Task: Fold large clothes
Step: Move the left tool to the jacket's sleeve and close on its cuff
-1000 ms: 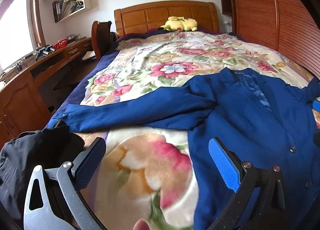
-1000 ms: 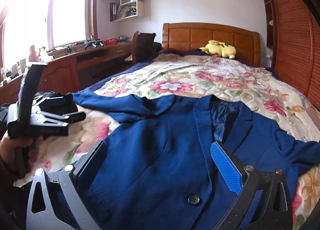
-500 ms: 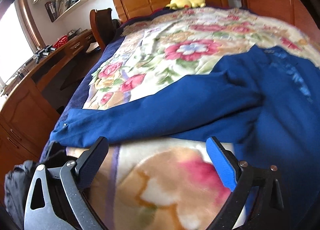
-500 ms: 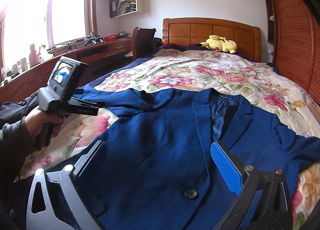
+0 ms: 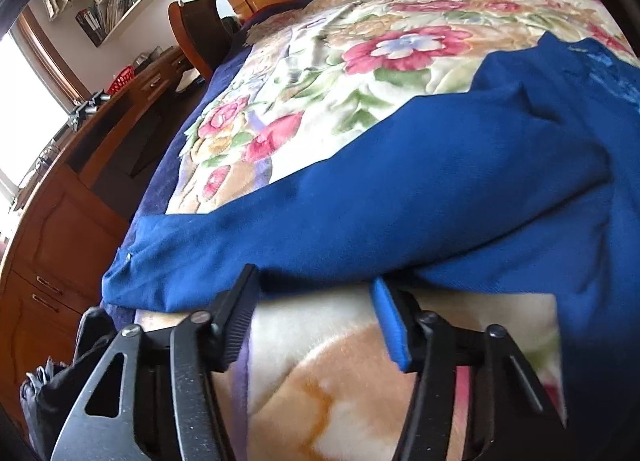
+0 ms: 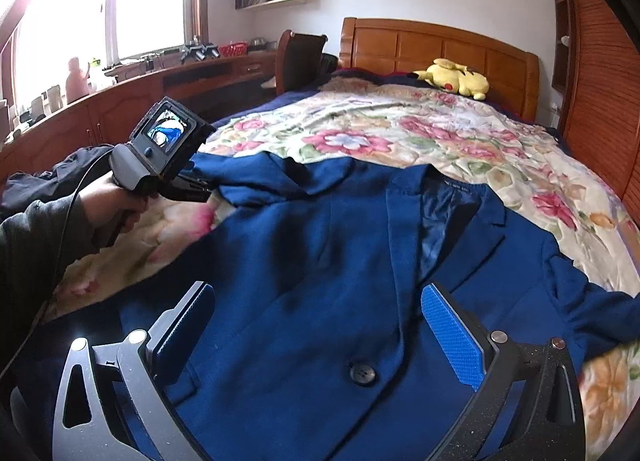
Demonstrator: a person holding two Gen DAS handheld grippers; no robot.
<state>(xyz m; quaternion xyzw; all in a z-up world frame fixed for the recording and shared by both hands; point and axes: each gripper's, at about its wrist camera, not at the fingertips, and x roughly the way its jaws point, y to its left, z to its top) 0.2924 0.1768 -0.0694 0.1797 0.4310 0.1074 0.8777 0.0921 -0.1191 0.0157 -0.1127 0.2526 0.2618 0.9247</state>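
Note:
A navy blue jacket (image 6: 320, 261) lies face up and open on the floral blanket (image 6: 400, 133), collar toward the headboard. Its left sleeve (image 5: 360, 221) stretches sideways to the bed's edge, cuff (image 5: 132, 277) at the far left. My left gripper (image 5: 314, 281) points down at the sleeve's near edge. Its jaws are closing, with the tips at that edge and only blanket showing between the pads. My right gripper (image 6: 318, 291) hovers open over the jacket front, above a dark button (image 6: 362, 373), and holds nothing. A hand (image 6: 116, 201) holds the left gripper.
A yellow plush toy (image 6: 456, 79) lies by the wooden headboard (image 6: 440, 45). A wooden desk (image 5: 60, 221) and a chair (image 6: 300, 57) stand along the bed's left side. Dark clothing (image 5: 60, 381) is piled at the near left corner. A slatted wooden wall (image 6: 600, 101) runs on the right.
The left gripper has come forward and down to the sleeve's near edge, and its jaws have narrowed. The right gripper has stayed over the jacket front.

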